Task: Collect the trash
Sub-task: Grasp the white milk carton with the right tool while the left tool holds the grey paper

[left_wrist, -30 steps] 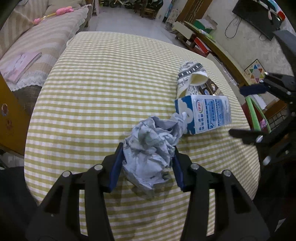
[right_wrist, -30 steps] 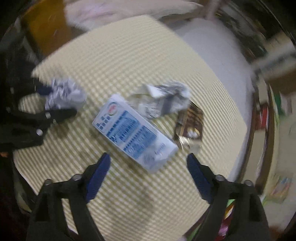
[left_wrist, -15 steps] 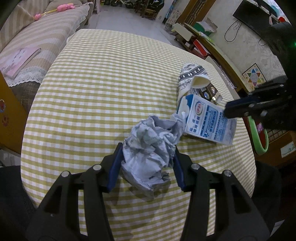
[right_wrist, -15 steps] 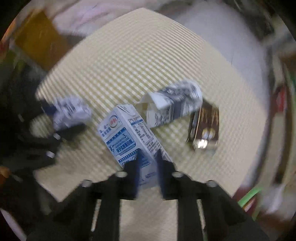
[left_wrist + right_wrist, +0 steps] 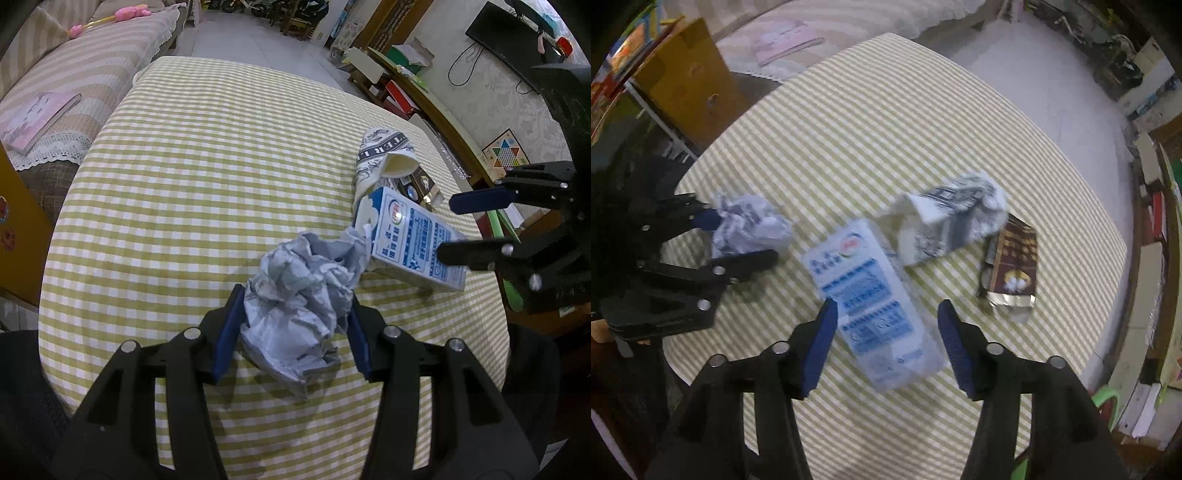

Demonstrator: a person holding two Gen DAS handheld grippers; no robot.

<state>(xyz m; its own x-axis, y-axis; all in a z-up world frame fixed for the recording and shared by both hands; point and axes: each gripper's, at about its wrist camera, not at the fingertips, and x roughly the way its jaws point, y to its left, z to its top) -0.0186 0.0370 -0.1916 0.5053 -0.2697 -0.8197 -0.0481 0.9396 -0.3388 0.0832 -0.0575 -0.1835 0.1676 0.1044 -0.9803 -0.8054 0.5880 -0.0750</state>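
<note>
My left gripper (image 5: 295,317) is shut on a crumpled grey-white paper ball (image 5: 299,295) just above the yellow-checked tablecloth (image 5: 221,166). The same paper ball (image 5: 750,225) and left gripper (image 5: 746,236) appear at the left of the right wrist view. My right gripper (image 5: 886,314) points down over a blue-and-white milk carton (image 5: 875,310). Its jaws are opening, with the carton's near end between them and the pads off it. Beyond lie a black-and-white patterned carton (image 5: 953,221) and a brown wrapper (image 5: 1012,266). The left wrist view shows the milk carton (image 5: 413,243) beside the right gripper (image 5: 447,229).
A striped sofa (image 5: 74,66) with a pink book (image 5: 37,118) lies beyond the table's far left. A cardboard box (image 5: 683,81) stands off the left edge. A green stool (image 5: 506,236) and low shelves (image 5: 406,96) are on the right. The table edge runs close behind the milk carton.
The right gripper went from wide open to shut at the milk carton's near end and now stands partly open. The carton turned and shifted. The left gripper kept still with the paper ball.
</note>
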